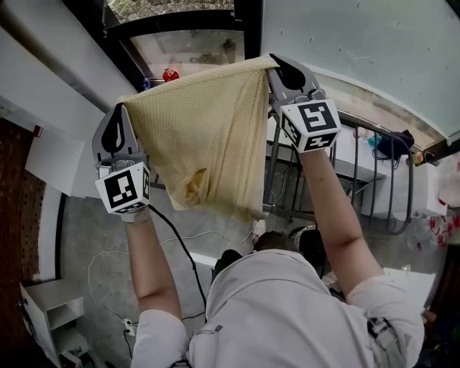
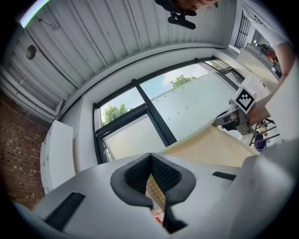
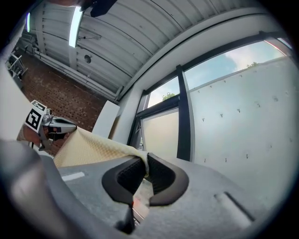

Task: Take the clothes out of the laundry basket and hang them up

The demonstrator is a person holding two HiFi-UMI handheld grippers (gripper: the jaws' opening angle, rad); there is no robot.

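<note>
A pale yellow waffle-weave cloth hangs spread between my two grippers, held up high in front of a window. My left gripper is shut on its left top corner; in the left gripper view the cloth runs from the pinched jaws across to the other gripper. My right gripper is shut on the right top corner, and the right gripper view shows the cloth stretching left from its jaws. The cloth's lower part sags into a point with a darker yellow patch. No laundry basket is in view.
A metal drying rack with dark and teal items stands at the right, below the cloth. A window with dark frames is ahead. A white shelf unit is at the lower left, and a cable trails over the floor.
</note>
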